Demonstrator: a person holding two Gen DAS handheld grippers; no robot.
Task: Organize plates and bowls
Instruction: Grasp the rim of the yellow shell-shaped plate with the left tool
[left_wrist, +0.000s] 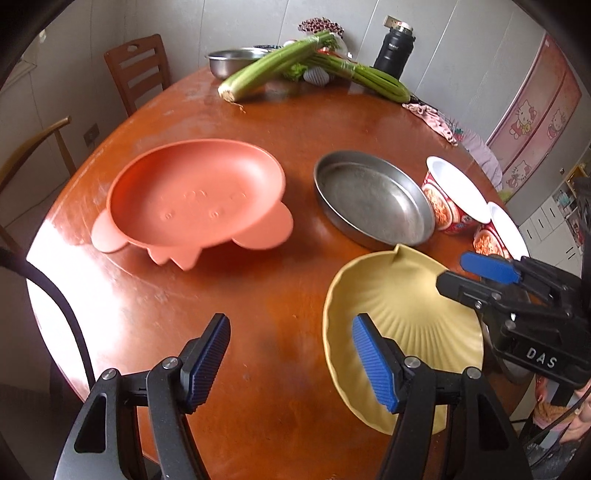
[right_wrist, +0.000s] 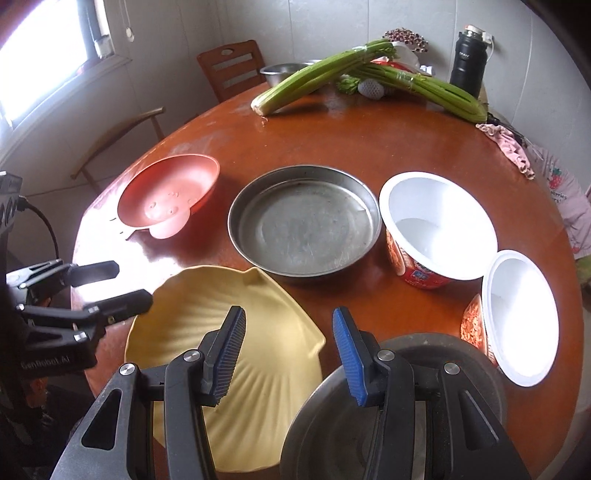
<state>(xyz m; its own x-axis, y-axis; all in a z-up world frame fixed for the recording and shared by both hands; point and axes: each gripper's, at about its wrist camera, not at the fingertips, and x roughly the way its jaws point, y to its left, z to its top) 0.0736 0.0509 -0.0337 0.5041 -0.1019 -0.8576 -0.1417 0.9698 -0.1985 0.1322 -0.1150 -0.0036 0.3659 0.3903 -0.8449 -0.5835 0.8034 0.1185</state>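
The left gripper (left_wrist: 291, 363) hangs over the round wooden table (left_wrist: 258, 122) with its jaws parted and nothing between them — bare tabletop shows in the gap, and its right finger stands in front of the yellow shell-shaped plate (left_wrist: 406, 302). The right gripper (right_wrist: 288, 356) is likewise apart and empty, its left finger over that yellow plate and its right finger over the rim of a steel bowl (right_wrist: 424, 343) at the table's near edge. Seen from the left wrist, the right gripper's fingers reach in above the yellow plate's right rim; whether they touch it I cannot tell. Beyond the yellow plate lies a round steel pan (right_wrist: 304, 221), close behind it. To the left sits the pink animal-shaped plate (left_wrist: 195, 195), well apart from the yellow one. To the pan's right stand two red-and-white paper bowls (right_wrist: 439, 225) — both empty, tilted. At the far side lie celery bunches (right_wrist: 314, 79), another steel bowl (left_wrist: 232, 61) and a black flask (right_wrist: 467, 61).
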